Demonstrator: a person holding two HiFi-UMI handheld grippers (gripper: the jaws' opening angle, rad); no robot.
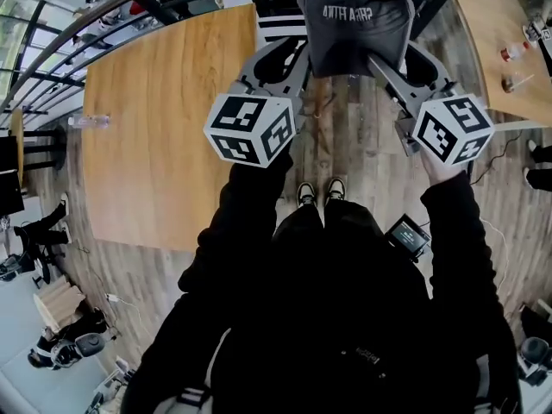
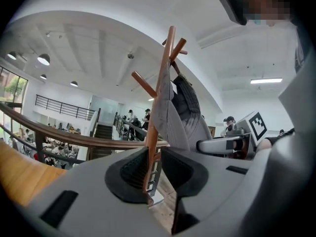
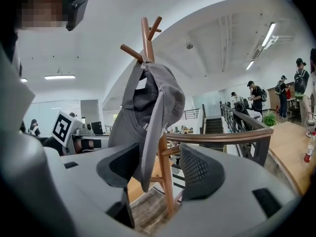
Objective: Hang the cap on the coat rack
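Observation:
A dark grey cap [image 3: 148,107] hangs from a peg of the wooden coat rack [image 3: 146,33], its brim pointing down. In the right gripper view the brim hangs in the gap between the jaws of my right gripper [image 3: 158,174], which stand wide open; neither pad presses on it. From the left gripper view, the cap [image 2: 185,112] drapes off the right side of the rack pole [image 2: 158,98], and my left gripper [image 2: 157,174] is open with only the far pole showing in its gap. In the head view the cap [image 1: 355,24] sits between and above the left gripper [image 1: 280,59] and right gripper [image 1: 401,63].
A large wooden table [image 1: 164,119] with a water bottle [image 1: 89,121] lies to the left. Another table [image 1: 500,24] with bottles is at the right. A wooden-topped railing [image 3: 222,135] runs behind the rack. People stand in the background. My shoes [image 1: 319,191] are on the plank floor.

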